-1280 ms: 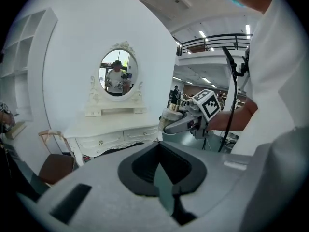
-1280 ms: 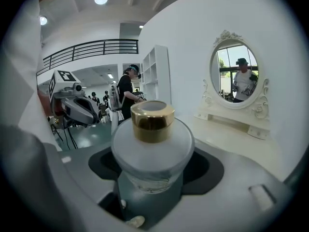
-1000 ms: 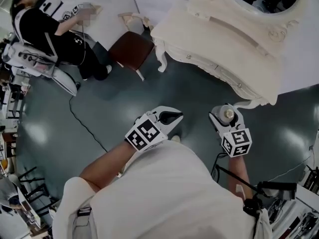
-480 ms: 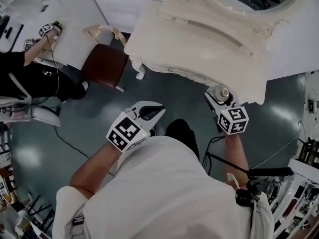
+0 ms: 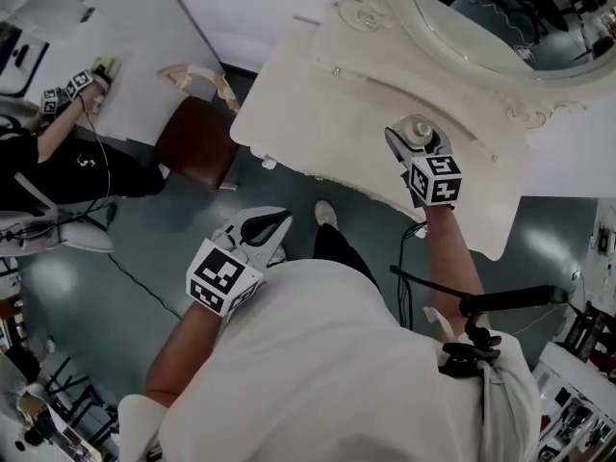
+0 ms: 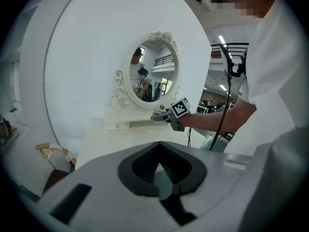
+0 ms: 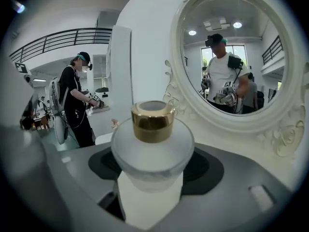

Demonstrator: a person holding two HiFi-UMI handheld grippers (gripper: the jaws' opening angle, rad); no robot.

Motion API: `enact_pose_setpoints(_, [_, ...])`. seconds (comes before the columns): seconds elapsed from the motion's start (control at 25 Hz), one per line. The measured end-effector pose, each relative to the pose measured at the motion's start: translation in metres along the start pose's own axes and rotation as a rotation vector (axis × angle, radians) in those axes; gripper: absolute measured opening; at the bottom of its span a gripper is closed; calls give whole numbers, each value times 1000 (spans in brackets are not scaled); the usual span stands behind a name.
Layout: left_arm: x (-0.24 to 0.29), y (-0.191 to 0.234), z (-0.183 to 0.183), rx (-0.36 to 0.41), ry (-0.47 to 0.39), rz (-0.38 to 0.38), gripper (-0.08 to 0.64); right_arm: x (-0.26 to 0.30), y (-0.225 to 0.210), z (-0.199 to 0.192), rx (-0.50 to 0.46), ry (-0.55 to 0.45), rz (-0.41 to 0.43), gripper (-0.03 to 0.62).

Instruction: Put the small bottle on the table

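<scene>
The right tool (image 5: 412, 139) is grasping the small bottle (image 7: 152, 140) upright, hovering over the worktop (image 5: 318, 94) in the frame's upper right. Ideally it is lowering straight, keeping the bottle vertical and releasing only once the base sits flat. The left tool (image 5: 262, 227) is hanging clenched, empty.

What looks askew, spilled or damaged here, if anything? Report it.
Nothing stands out. The small bottle sits upright between the jaws of the right gripper, with its gold cap on and nothing spilled, above the white dressing table. The left gripper is shut and empty, short of the table's edge.
</scene>
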State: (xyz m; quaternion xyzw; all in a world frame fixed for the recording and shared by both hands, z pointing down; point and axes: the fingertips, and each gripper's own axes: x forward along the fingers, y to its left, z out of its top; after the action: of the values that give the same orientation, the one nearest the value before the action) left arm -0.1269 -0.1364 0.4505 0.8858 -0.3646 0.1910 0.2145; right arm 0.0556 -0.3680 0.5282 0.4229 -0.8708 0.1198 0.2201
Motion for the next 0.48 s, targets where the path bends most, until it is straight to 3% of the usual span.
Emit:
enact_pose_setpoints(0.24, [47,29,47,-79,-5,134,3,88,-81,36,-52,-1,38,336])
enact_pose_setpoints(0.48, [68,39,56,-140,22,230,3,144,-122,44,-53,4,48,336])
